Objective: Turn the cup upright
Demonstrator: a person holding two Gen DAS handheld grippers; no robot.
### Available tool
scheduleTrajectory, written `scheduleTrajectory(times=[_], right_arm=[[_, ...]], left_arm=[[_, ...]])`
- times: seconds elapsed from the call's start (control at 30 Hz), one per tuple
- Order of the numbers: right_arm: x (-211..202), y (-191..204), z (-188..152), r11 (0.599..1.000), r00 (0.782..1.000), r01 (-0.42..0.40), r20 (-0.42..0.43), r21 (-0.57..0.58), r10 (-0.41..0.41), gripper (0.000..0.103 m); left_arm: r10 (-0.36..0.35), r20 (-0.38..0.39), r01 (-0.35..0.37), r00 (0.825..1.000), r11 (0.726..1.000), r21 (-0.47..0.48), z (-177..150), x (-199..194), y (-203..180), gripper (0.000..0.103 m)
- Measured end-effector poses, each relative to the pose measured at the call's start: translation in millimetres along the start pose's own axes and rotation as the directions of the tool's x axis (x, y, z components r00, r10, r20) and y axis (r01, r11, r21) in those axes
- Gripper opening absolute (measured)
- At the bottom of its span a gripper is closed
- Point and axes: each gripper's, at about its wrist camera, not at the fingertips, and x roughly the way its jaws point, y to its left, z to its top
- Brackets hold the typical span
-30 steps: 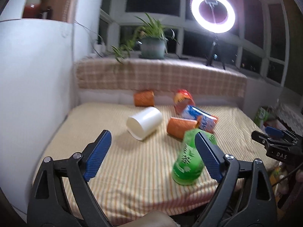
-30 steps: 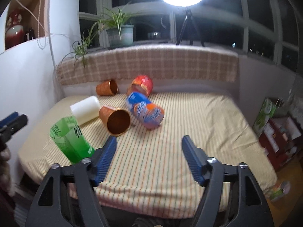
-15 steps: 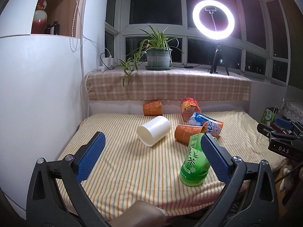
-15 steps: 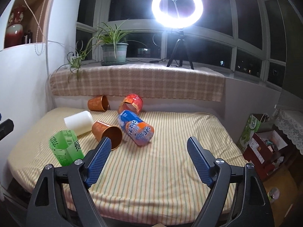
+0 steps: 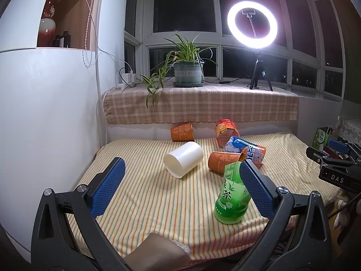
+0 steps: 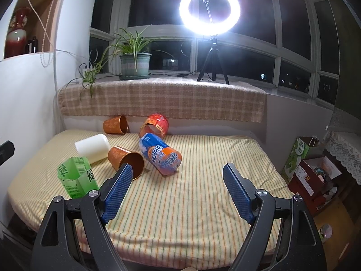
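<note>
Several cups lie tipped over on a striped bed [image 5: 158, 203]. A white cup [image 5: 183, 158] [image 6: 92, 148] lies on its side mid-bed. An orange cup [image 5: 222, 161] [image 6: 126, 161] lies beside it, another orange cup [image 5: 182, 132] [image 6: 115, 124] at the back. A green tea cup [image 5: 232, 196] [image 6: 76, 177] stands tilted near the front edge. My left gripper [image 5: 180, 185] is open, above the front of the bed, short of the white cup. My right gripper [image 6: 177, 190] is open and empty over the bare middle.
A blue-orange snack cup [image 6: 161, 154] and a red cup [image 6: 155, 125] lie by the orange ones. A plaid-covered ledge [image 5: 203, 103] holds a potted plant [image 5: 187, 67] and a ring light [image 5: 252, 23]. A white wall [image 5: 45, 113] is left; boxes [image 6: 315, 174] stand right of the bed.
Both grippers have pulled back and tilted up from the bed, so the cups look farther and lower. The jaws stay open. No cup has moved.
</note>
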Motion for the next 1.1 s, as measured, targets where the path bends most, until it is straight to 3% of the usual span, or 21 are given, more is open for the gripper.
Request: scheduleTrajectory(times=[1.1], right_arm=[[8.6, 0.8, -4.4, 1.0, 0.999, -0.009, -0.041, 0.011, 0.009, 0.082]], left_arm=[[0.029, 0.003, -0.029, 1.0, 0.999, -0.013, 7.6, 10.2, 9.2, 0.103]])
